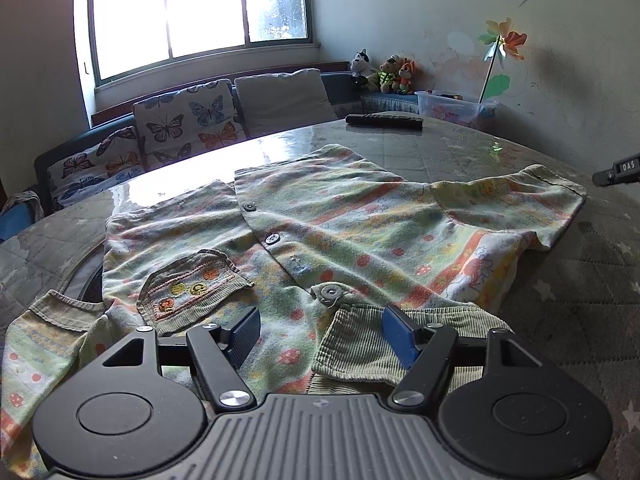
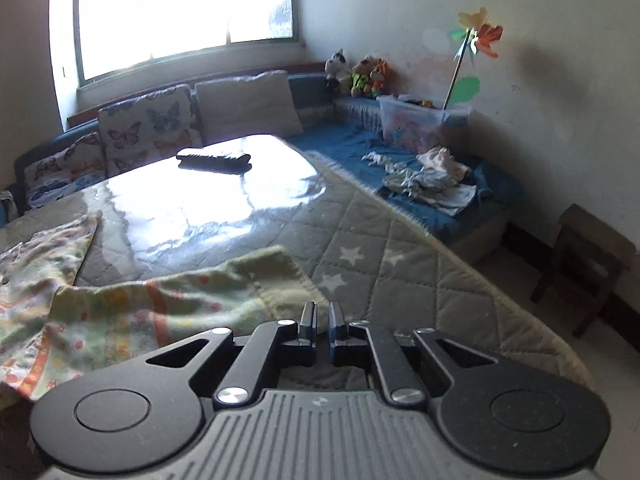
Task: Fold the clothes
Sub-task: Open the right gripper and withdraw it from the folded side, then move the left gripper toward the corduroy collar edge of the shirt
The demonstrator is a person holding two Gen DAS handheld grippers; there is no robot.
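Note:
A child's green flowered shirt (image 1: 320, 220) with buttons, a corduroy pocket (image 1: 188, 288) and a corduroy collar (image 1: 360, 356) lies spread on the quilted table (image 1: 560, 320). My left gripper (image 1: 320, 336) is open just above the shirt's neck, one finger at the pocket side, one over the collar. In the right wrist view my right gripper (image 2: 322, 322) is nearly shut at the edge of the shirt's sleeve (image 2: 180, 292); I cannot see cloth between its fingers. The sleeve lies raised and rumpled on the table (image 2: 400, 280).
A black remote (image 1: 384, 121) lies at the table's far side, also in the right wrist view (image 2: 214, 160). A bench with butterfly cushions (image 1: 184, 120), plush toys, a plastic box (image 2: 416, 124) and loose clothes (image 2: 432, 180) runs behind. A wooden stool (image 2: 588, 264) stands right.

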